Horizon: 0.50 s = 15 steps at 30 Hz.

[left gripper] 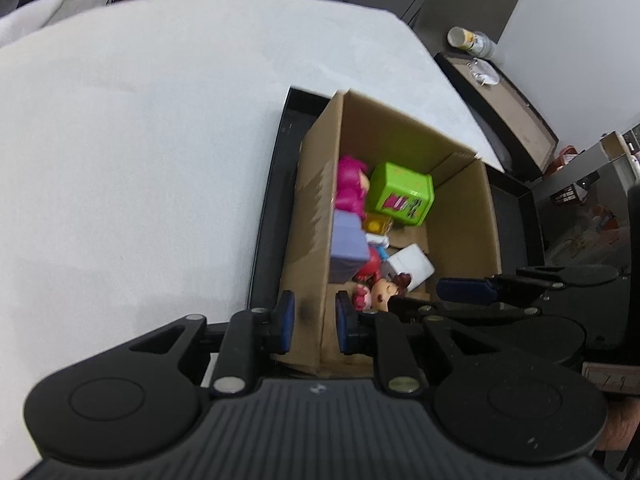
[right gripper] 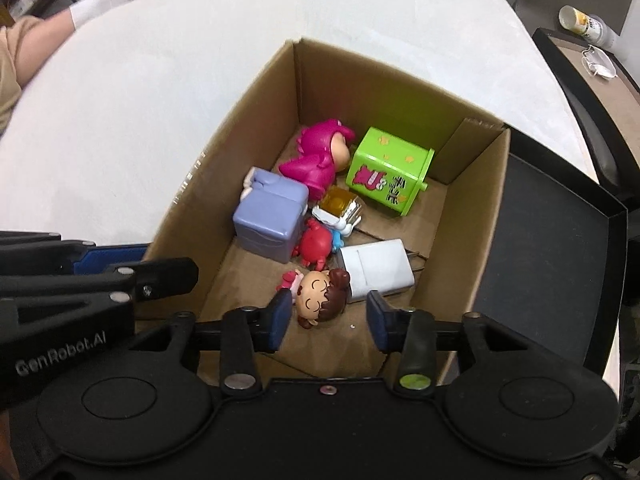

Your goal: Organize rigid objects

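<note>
Toys fill the cardboard box (right gripper: 256, 92) near the white surface's right edge. Left claw (left gripper: 314, 322) pinches the box wall; right claw (right gripper: 327, 326), partly open, probably just released the doll (right gripper: 320, 298). Next: withdraw upward.

cardboard box (right gripper: 256, 92): open, upright | toys (right gripper: 316, 160): jumbled inside on floor

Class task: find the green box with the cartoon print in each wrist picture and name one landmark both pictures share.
Left wrist: green box sits mid-frame, deep in the cardboard box, right of the pink figure.
Right wrist: green box lies above centre, at the carton's far end.
Shared landmark: the white charger.
</note>
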Tool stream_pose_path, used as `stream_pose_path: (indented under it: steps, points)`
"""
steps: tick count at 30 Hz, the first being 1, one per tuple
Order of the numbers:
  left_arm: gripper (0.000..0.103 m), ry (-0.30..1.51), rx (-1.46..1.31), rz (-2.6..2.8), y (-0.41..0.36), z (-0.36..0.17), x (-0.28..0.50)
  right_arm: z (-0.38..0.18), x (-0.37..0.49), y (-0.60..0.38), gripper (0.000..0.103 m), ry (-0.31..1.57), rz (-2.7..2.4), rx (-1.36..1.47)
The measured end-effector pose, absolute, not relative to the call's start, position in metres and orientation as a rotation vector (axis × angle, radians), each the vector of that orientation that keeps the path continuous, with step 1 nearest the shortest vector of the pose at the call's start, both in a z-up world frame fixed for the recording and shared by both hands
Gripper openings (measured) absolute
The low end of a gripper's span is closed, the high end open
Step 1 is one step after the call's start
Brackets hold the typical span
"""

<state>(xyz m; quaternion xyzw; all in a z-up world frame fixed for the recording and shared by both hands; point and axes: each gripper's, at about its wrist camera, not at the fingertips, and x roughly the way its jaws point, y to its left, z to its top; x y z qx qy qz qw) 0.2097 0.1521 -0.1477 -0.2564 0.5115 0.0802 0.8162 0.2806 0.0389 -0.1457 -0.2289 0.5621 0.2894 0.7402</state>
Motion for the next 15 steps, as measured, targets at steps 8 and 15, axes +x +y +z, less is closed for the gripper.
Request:
stream_pose_path:
  steps: [8,15]
  points:
    - [0.019,1.055,-0.492,0.155,0.148,-0.111,0.204,-0.109,0.274,0.016,0.059,1.171,0.641,-0.409]
    - [0.02,1.056,-0.451,0.123,0.136,-0.089,0.195,-0.075,0.262,-0.013,0.084,1.08,0.604,-0.331]
